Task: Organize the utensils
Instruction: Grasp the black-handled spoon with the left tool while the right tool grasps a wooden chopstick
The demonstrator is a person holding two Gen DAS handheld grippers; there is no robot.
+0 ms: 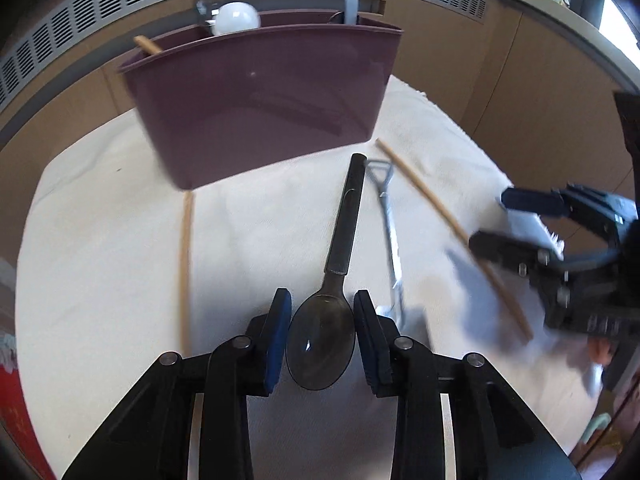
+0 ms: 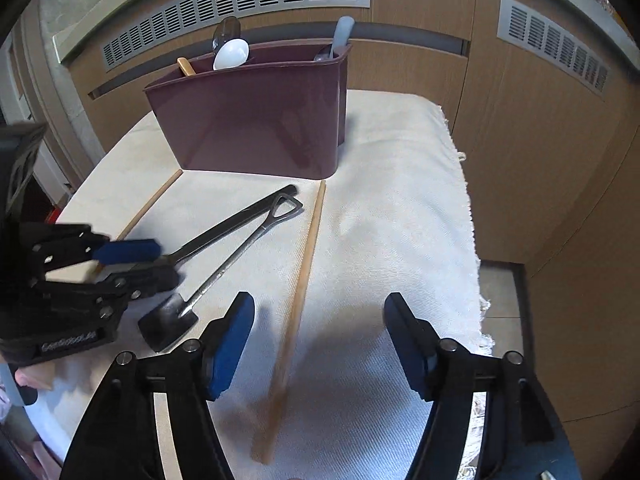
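Note:
My left gripper (image 1: 322, 296) is shut on the bowl of a dark spoon (image 1: 345, 224), whose handle points toward the maroon caddy (image 1: 260, 100). In the right wrist view the left gripper (image 2: 166, 262) hides the bowl, and the spoon handle (image 2: 236, 224) sticks out from it. A small shovel-shaped spoon (image 2: 224, 276) lies beside it. My right gripper (image 2: 320, 312) stands open over a wooden chopstick (image 2: 306, 264) without touching it. A second chopstick (image 2: 150, 204) lies to the left. The caddy (image 2: 256, 120) holds a white spoon (image 2: 232, 54), a pale blue handle (image 2: 342, 32) and a chopstick (image 2: 185, 66).
Everything rests on a cream cloth (image 2: 400, 200) with a fringed right edge (image 2: 478, 264) that drops off to a lower surface. Wooden panels with vent grilles (image 2: 240, 8) stand close behind the caddy. A red object (image 1: 16, 408) sits at the cloth's left edge.

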